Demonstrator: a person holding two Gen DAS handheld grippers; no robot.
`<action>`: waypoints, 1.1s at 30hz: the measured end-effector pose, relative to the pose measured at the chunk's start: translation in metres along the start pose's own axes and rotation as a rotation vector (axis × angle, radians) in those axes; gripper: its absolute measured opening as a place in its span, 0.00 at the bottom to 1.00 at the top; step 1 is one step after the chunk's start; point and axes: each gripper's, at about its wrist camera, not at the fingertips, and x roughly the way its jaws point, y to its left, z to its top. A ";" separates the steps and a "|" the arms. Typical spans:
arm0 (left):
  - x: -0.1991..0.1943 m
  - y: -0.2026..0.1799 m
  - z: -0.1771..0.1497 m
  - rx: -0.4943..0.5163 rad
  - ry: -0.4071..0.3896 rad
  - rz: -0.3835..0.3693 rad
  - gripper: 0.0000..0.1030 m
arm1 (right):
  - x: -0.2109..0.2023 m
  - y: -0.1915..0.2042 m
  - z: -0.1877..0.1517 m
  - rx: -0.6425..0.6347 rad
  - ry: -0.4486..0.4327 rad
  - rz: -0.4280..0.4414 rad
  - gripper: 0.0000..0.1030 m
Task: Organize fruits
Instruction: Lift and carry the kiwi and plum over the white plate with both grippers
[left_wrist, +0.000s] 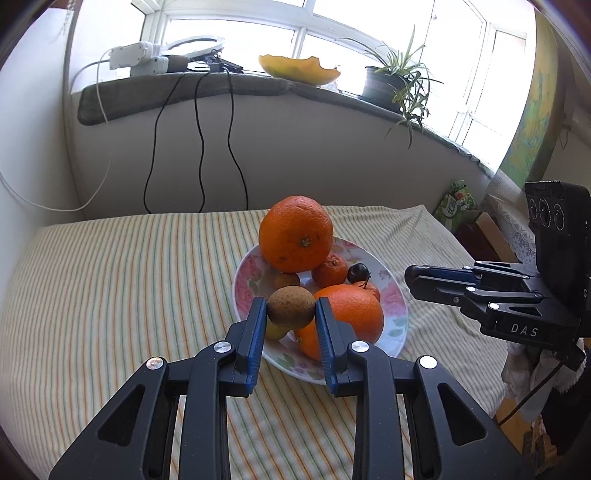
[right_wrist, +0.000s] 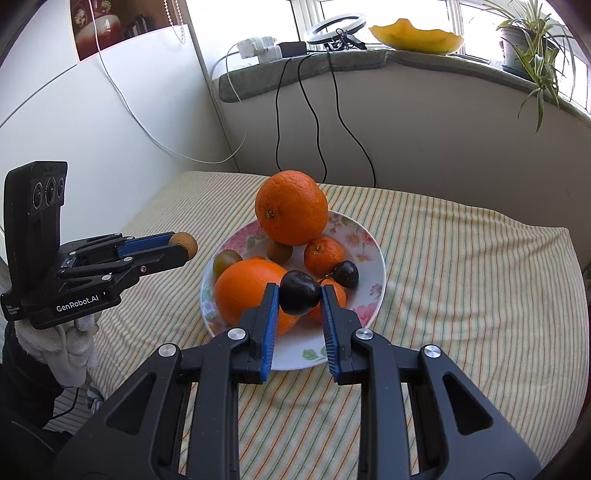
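My left gripper (left_wrist: 291, 307) is shut on a small brown kiwi-like fruit (left_wrist: 291, 312), held just above the near rim of a floral plate (left_wrist: 243, 280). My right gripper (right_wrist: 299, 291) is shut on a dark plum (right_wrist: 299, 298) over the same plate (right_wrist: 373, 251). On the plate a large orange (left_wrist: 295, 232) rests on top of smaller fruit. A second large orange (right_wrist: 247, 291), a mandarin (right_wrist: 324, 256), another dark plum (right_wrist: 346, 274) and a greenish fruit (right_wrist: 226, 260) lie around it. From the right wrist, the left gripper (right_wrist: 186, 245) shows at the left with its brown fruit.
The plate sits on a striped cloth (left_wrist: 110, 280) covering a table against a white wall. Black cables (left_wrist: 201, 140) hang from the windowsill, which holds a potted plant (left_wrist: 391, 83) and a melon rind (left_wrist: 299, 68). A gloved hand (right_wrist: 70, 343) holds the left gripper.
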 end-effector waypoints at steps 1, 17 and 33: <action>0.001 -0.002 0.001 0.002 0.000 0.000 0.24 | 0.000 -0.001 -0.001 0.001 0.001 0.000 0.23; 0.024 -0.017 0.015 0.024 0.017 -0.007 0.24 | 0.006 -0.006 -0.004 0.016 0.014 0.008 0.23; 0.036 -0.022 0.021 0.046 0.042 -0.002 0.24 | 0.013 -0.007 -0.008 0.020 0.026 0.024 0.23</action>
